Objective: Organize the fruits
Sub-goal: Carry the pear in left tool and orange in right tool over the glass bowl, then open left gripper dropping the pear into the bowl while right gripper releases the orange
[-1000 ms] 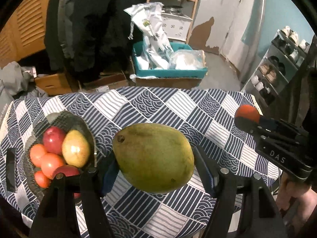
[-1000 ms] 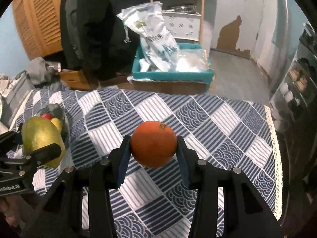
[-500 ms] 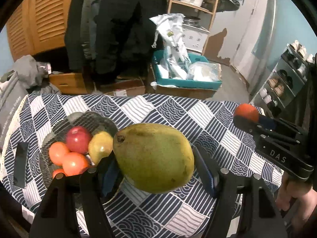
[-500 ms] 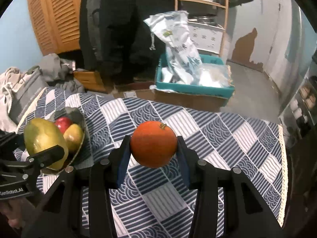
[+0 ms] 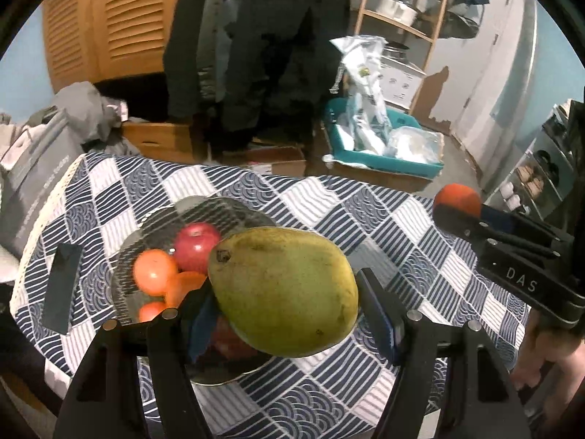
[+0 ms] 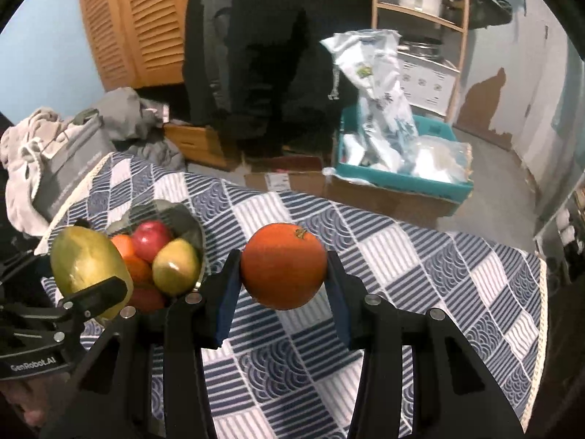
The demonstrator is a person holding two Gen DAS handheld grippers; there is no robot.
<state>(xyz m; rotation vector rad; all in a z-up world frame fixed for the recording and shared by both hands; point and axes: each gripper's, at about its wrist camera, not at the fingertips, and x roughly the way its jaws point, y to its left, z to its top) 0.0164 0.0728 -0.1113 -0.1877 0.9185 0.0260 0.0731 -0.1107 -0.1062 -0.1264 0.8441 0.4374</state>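
My left gripper is shut on a large green mango and holds it over the near right side of a glass bowl. The bowl holds a red apple, orange fruits and a small yellow-green mango. My right gripper is shut on an orange above the blue-and-white patterned tablecloth, to the right of the bowl. The left gripper with the green mango shows at the left of the right wrist view.
A dark flat object lies on the cloth left of the bowl. Beyond the table are a teal bin with bags, cardboard boxes, hanging coats, a grey bag and a shoe rack.
Both grippers have moved left toward the bowl and up. The mango now hangs over the bowl's edge. The orange has come closer to the bowl. Both grips are unchanged.
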